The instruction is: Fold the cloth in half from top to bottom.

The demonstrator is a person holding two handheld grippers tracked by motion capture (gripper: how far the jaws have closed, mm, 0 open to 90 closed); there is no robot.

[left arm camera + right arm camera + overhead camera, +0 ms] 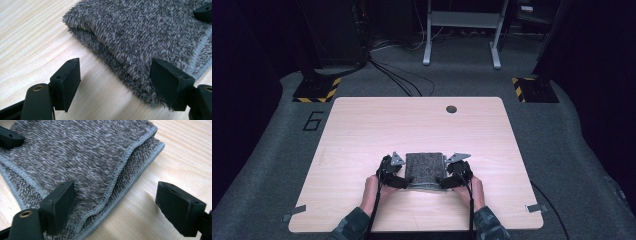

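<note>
The folded towel [425, 168] is a mottled grey, dark fibres flecked with paler tips in a salt-and-pepper pattern, and it is edged with a lighter, bluish-grey stitched hem [117, 167]. It lies on a pale, light-wood surface [362, 135] with fine straight grain lines, which has a small dark round hole [451, 109] near its far edge. The left tool [397, 179] and the right tool [453, 177] are matt black with grey three-cornered plates on top and brass-coloured rivets [38, 87] at the jaws, the sleeves [352, 226] show a dark camouflage pattern, and on the grey carpet floor [277, 150] stand black bases with yellow-and-black hazard stripes [332, 90].
</note>
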